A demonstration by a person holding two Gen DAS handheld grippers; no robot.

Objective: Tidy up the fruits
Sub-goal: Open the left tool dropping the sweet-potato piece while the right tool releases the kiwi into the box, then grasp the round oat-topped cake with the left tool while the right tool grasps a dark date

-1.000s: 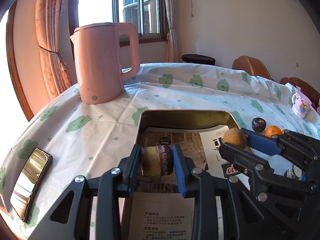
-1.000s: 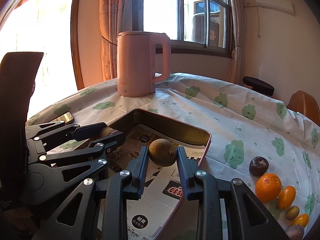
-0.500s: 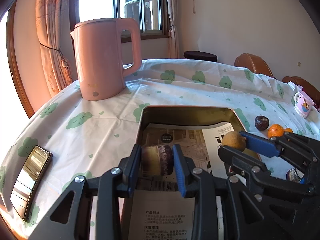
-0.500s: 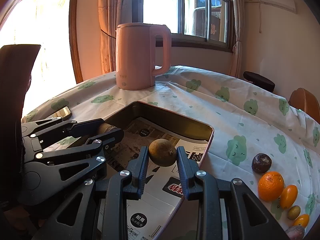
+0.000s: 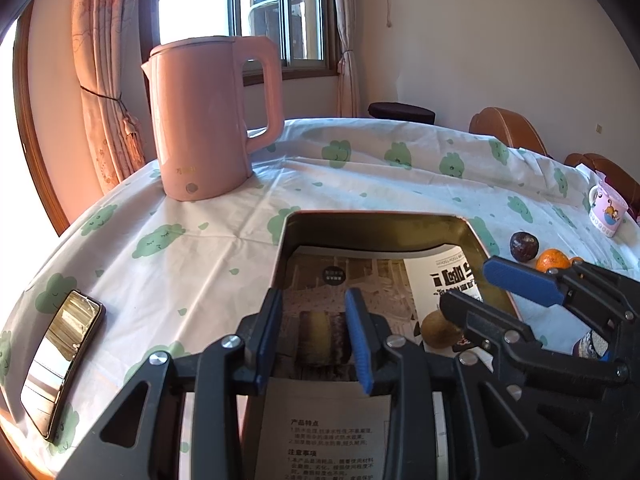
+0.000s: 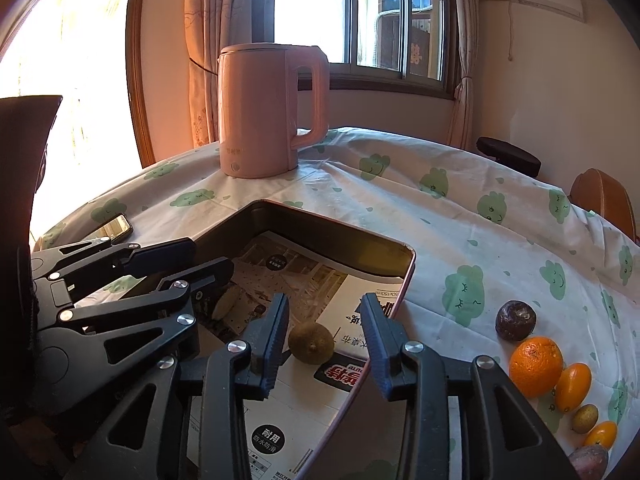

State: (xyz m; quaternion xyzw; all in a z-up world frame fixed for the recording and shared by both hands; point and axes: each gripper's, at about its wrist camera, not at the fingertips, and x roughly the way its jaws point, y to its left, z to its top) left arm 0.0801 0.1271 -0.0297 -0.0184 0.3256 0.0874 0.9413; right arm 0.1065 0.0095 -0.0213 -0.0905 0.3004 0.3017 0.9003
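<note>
Both hand-held grippers were black linkage frames: left hand-held gripper [image 5: 314,338] and right hand-held gripper [image 6: 326,336] wore blue ribbed pads [image 5: 358,340], silver screws [image 6: 236,346].

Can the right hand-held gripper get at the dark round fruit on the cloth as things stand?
Probably yes. The right hand-held gripper is opening, with the brown fruit lying loose in the tray between its pads. The dark round fruit sits exposed on the cloth to its right, nothing between.

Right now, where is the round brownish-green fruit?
In the right wrist view the brownish-green fruit lies on the printed paper inside the metal tray, loose between the opening right gripper fingers.
</note>
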